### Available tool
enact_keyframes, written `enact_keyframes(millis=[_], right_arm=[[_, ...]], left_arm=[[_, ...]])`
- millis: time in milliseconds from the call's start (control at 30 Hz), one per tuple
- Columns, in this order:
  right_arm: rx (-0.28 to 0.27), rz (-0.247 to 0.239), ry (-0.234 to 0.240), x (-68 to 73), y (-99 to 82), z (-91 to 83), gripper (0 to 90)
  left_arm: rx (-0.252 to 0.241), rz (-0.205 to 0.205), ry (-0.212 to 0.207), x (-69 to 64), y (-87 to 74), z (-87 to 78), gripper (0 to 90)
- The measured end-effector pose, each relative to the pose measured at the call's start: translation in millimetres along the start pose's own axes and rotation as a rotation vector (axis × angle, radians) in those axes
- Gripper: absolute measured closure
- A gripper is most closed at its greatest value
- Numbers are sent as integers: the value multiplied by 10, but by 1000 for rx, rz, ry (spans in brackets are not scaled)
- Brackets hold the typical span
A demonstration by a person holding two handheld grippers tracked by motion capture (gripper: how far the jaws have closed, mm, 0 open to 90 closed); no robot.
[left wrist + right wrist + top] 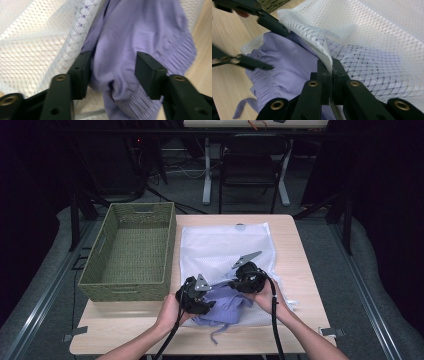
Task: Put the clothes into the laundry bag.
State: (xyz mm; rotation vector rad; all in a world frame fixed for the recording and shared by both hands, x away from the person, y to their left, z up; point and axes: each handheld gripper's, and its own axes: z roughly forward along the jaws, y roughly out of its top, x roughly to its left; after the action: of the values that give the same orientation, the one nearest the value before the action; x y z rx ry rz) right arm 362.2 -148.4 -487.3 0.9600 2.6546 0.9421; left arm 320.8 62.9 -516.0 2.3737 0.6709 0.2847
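At the near edge of the desk [300, 270], a person's two hands work a lilac garment [227, 307] into the mouth of a white mesh laundry bag [220, 245]. The garment lies bunched toward the near right corner, part under the mesh and part spilling out onto the bare wood, a thin strap trailing toward the near edge. The left claw [112, 72] stands half open, its jaws to either side of a fold of the lilac cloth without pressing on it. Just beside it, the right claw [331, 75] is clamped tight on the zippered rim of the bag, lifting the mesh off the garment. The bag stretches from there toward the far edge, flat on the right half of the desk. On the left half sits a green woven basket [95, 270], its long side just beside the bag. Beyond the far edge, a black chair [250, 162] stands on the floor.
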Motion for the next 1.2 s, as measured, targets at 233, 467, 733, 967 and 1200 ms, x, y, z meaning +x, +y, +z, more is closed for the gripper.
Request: enact_keyframes(millis=[233,467,733,967,1200], right_arm=[[12,14,2,-29,-13,29,873],[26,22,12,-51,-39,52,874],[8,18,18,-17,-15,8,874],[-7,13,20,8,15,-47,874],[-51,22,21,11,61,-146,874]], left_arm=[[58,70,-46,-134,32,178,365],[105,71,-102,-128,6,369,475],[95,80,-118,-91,-17,393,795],[45,96,-82,-86,52,292,870],[-42,52,15,8,182,229,873]])
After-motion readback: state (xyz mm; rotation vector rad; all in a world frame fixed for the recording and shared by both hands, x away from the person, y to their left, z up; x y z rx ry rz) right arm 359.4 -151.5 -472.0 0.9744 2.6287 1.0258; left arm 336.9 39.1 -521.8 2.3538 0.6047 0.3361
